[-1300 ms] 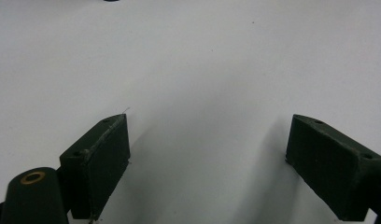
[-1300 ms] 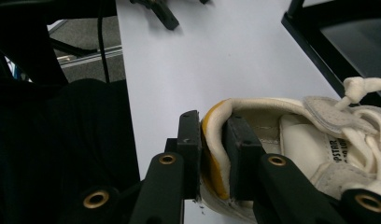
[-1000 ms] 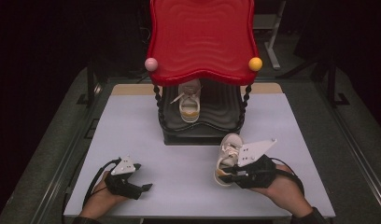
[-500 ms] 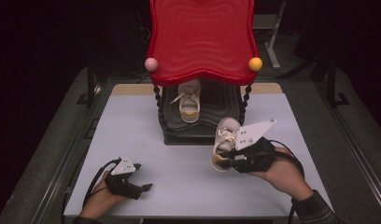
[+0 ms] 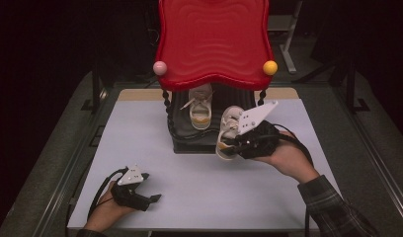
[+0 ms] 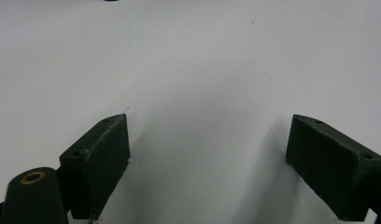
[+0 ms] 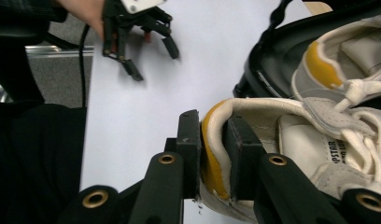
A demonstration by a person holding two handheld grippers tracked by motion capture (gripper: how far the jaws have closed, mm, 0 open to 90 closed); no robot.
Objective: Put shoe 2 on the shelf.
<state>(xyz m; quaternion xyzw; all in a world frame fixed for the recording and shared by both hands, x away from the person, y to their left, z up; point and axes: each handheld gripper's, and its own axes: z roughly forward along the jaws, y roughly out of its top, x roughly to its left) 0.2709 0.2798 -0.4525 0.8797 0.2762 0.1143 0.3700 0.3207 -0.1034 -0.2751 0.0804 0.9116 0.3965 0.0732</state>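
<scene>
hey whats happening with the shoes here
A person is working with a gripper in each hand. The right gripper is clamped on the heel collar of a white shoe and holds it off the table at the front of a black rack under a red tray. A matching shoe sits on the rack. The left gripper rests open on the table, holding nothing.

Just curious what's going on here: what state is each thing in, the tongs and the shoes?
Right tongs: shut on the held shoe's heel.
Held shoe: lifted, tilted, beside the rack.
Second shoe: resting on the black rack.
Left tongs: open, holding nothing, over the table.
</scene>
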